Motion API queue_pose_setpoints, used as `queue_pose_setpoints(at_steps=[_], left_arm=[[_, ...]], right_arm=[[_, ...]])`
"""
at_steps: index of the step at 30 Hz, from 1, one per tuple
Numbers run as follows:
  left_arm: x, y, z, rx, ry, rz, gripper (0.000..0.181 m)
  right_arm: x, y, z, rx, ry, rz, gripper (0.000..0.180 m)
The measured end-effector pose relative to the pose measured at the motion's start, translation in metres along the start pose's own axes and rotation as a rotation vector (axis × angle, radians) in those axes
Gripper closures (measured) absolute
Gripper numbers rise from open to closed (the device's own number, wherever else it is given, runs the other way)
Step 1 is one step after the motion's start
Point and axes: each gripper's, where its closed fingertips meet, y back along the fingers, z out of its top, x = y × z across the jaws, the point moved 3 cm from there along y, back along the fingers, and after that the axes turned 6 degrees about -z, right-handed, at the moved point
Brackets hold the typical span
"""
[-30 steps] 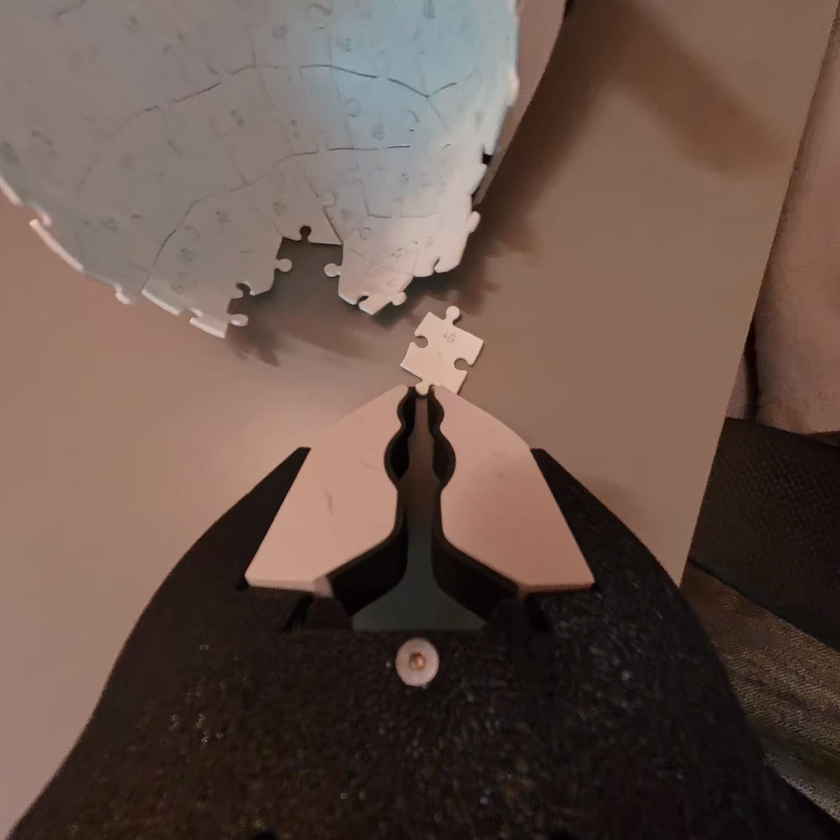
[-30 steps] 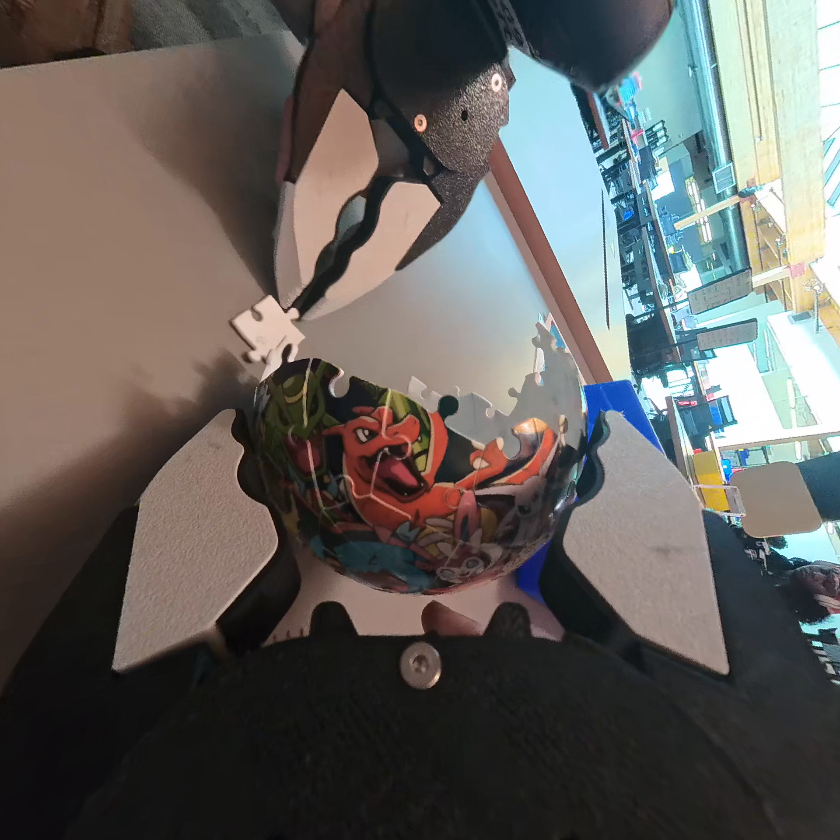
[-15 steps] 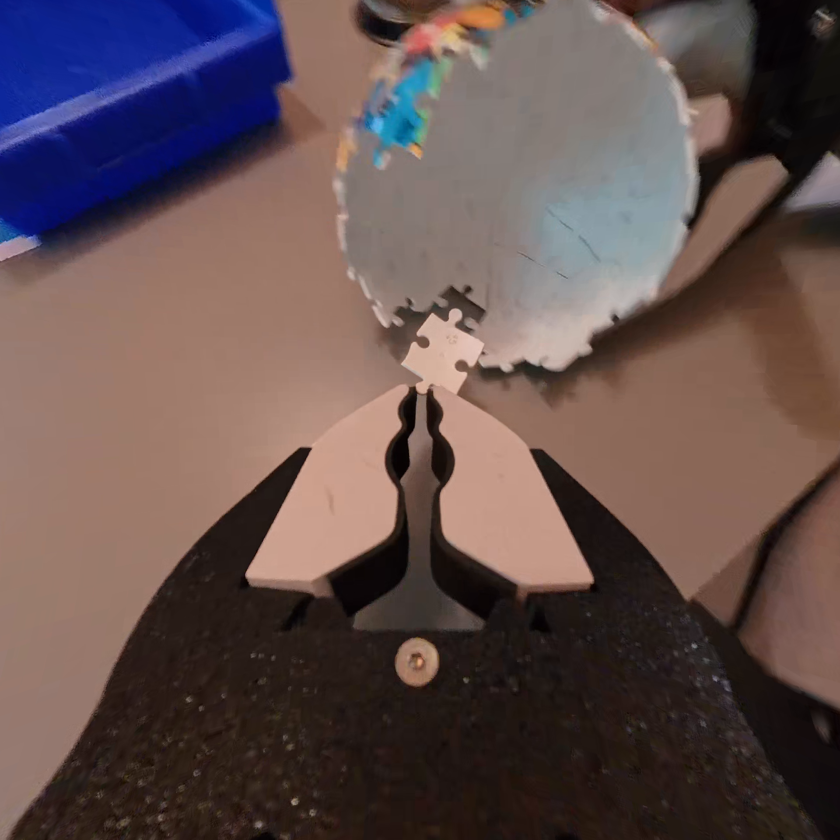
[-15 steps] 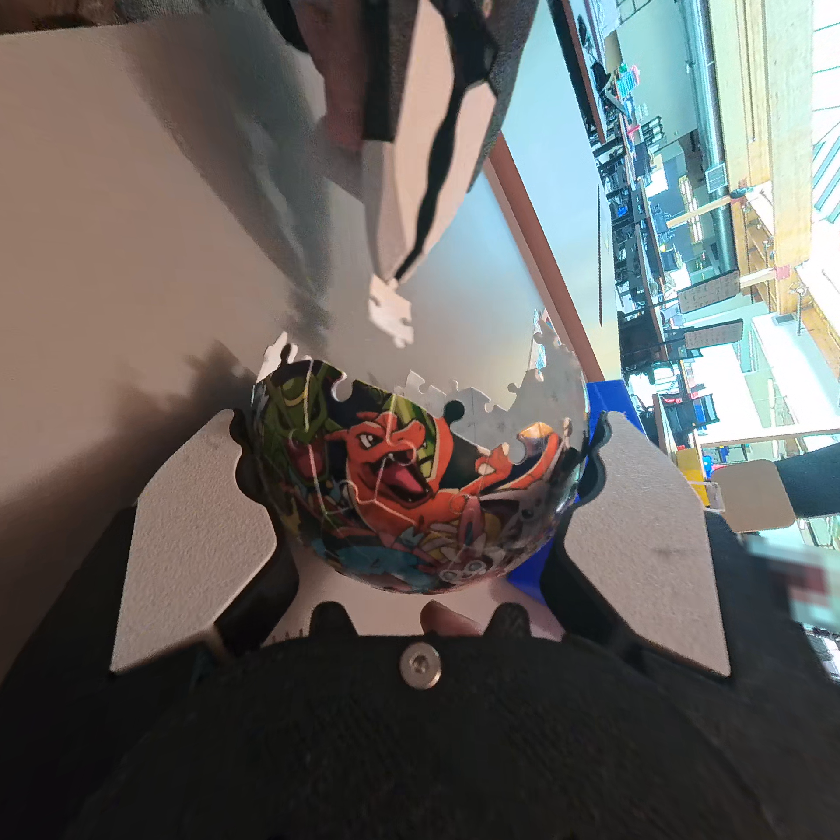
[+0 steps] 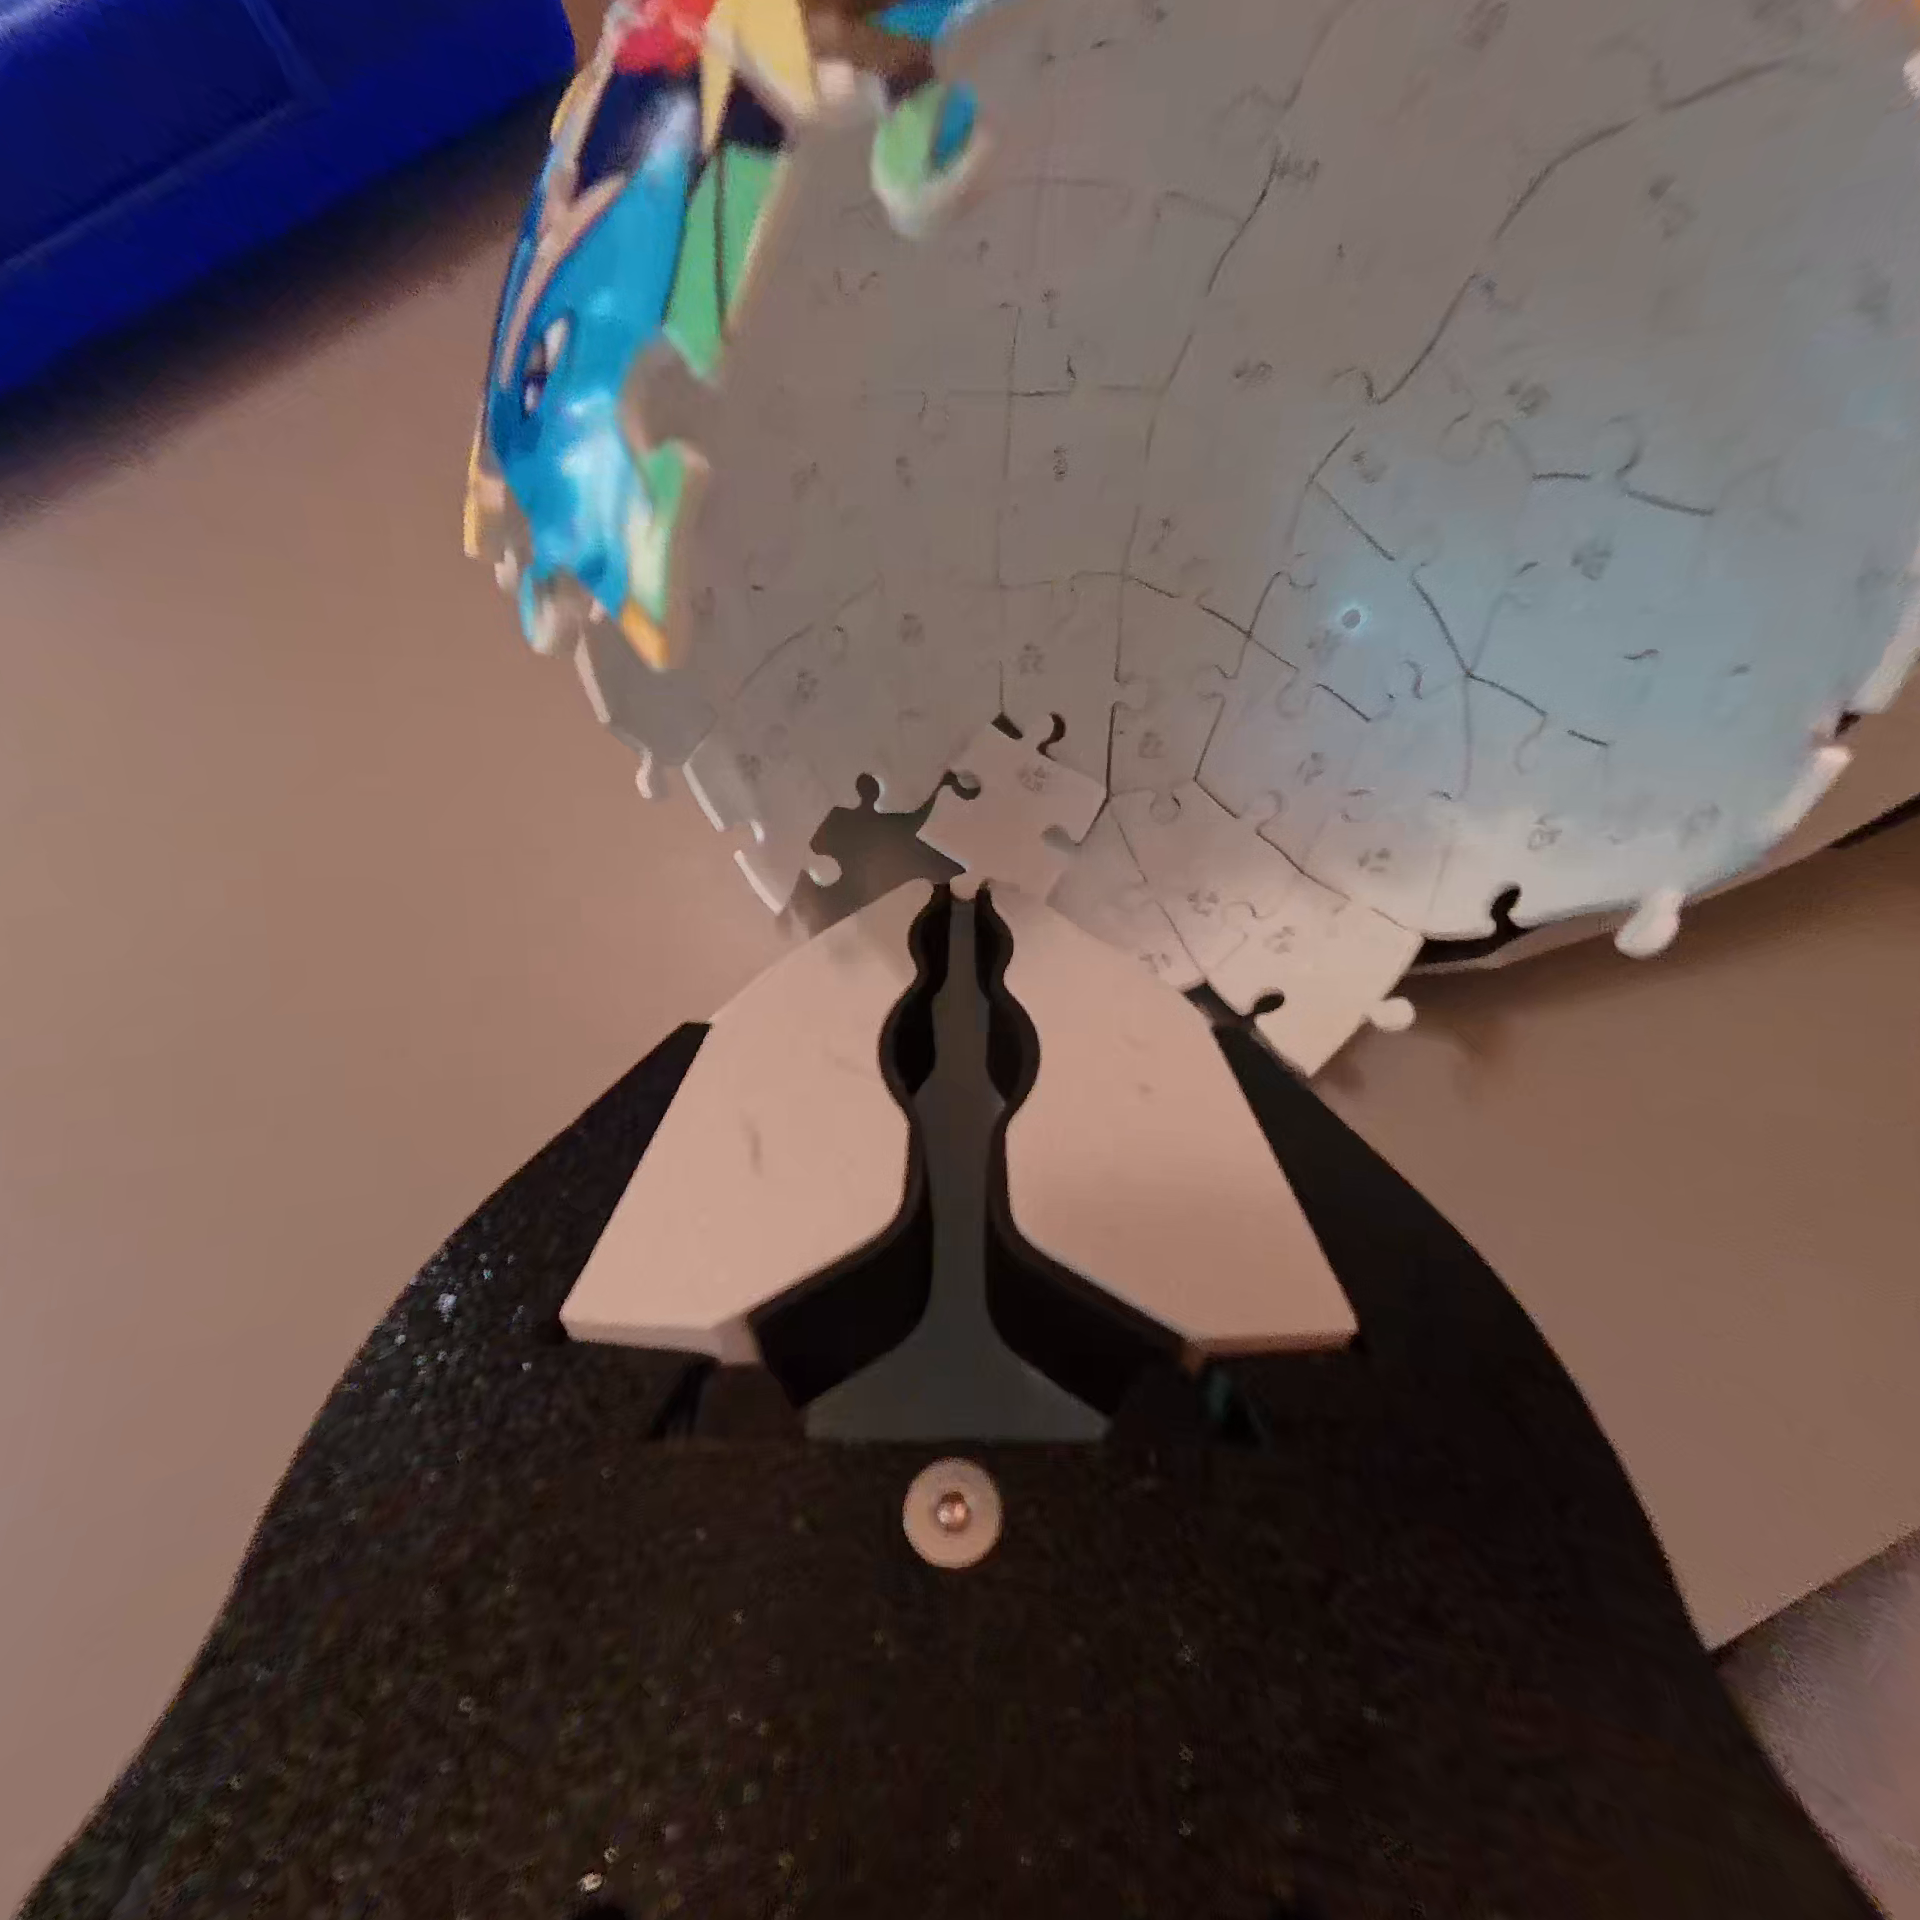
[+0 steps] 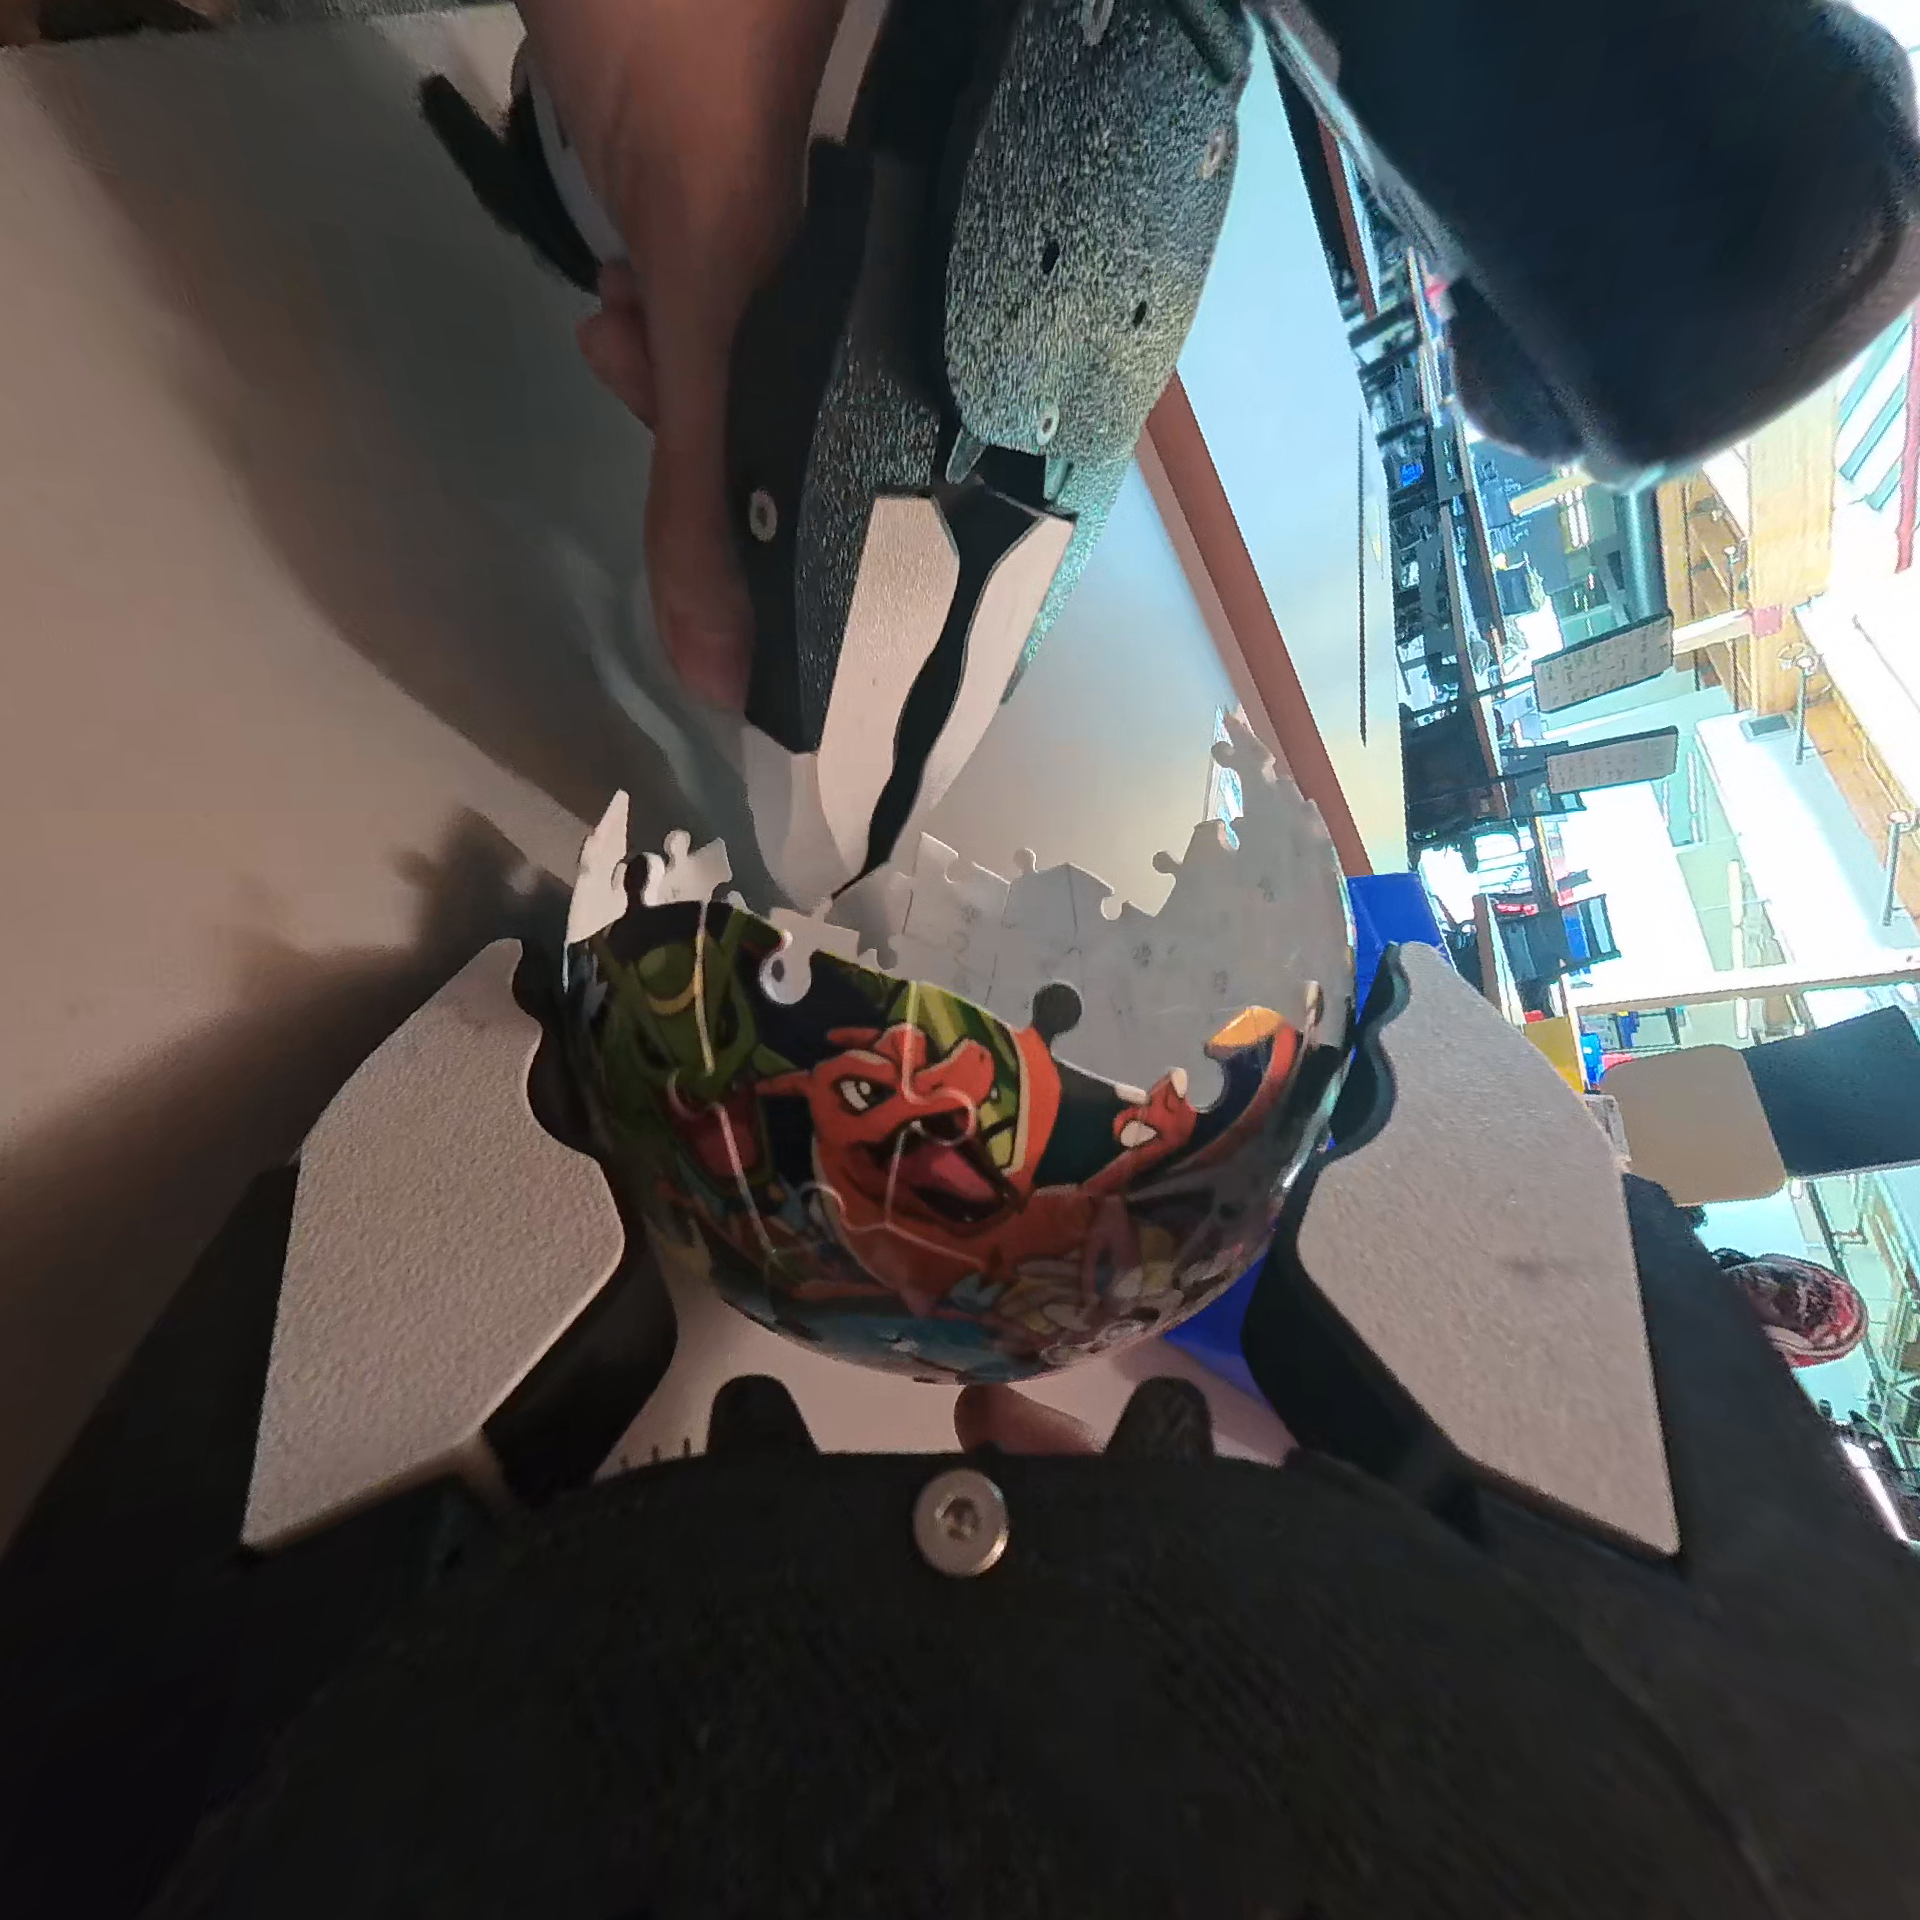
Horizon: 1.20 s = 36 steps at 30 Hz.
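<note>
My right gripper [image 6: 956, 977] is shut on a half-sphere puzzle shell [image 6: 935, 1164], its two fingers pressing the shell's sides. The shell is colourful cartoon print outside and white inside [image 5: 1299, 499]. My left gripper [image 5: 964, 896] is shut on a small white puzzle piece [image 5: 1016, 819], pinched by its lower knob. The piece lies against the shell's jagged rim, beside an open notch [image 5: 862, 842]. In the right wrist view the left gripper [image 6: 857, 868] comes down from above, its tips at the near rim on the piece [image 6: 826, 923].
A blue bin [image 5: 156, 156] stands on the tan table [image 5: 260, 831] behind the shell; it also shows in the right wrist view [image 6: 1387, 904]. A person's hand [image 6: 686, 436] holds the left gripper. The table's brown edge [image 6: 1247, 623] runs past the shell. Across from one pair of fingers to the other is roughly 7 cm.
The left gripper has swung round and carried the white piece from open air onto the shell's rim. The right gripper keeps its hold on the shell, slightly turned.
</note>
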Motion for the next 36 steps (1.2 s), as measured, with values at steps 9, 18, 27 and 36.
queue_pose_setpoints(at_steps=[9, 18, 27, 36], left_arm=[[0.001, -0.009, -0.001, 0.027, -0.078, 0.014, 0.176], [0.004, -0.009, -0.004, 0.046, -0.127, 0.014, 0.177], [0.002, -0.006, 0.001, 0.020, -0.142, -0.032, 0.173], [0.010, 0.018, 0.016, -0.213, 0.022, -0.047, 0.131]], right_arm=[[0.000, 0.000, 0.000, -0.003, 0.001, -0.001, 0.039], [0.000, 0.000, 0.001, -0.003, 0.008, -0.003, 0.039], [0.001, -0.001, 0.002, -0.001, 0.013, -0.003, 0.039], [0.000, -0.001, 0.001, 0.001, 0.013, -0.009, 0.042]])
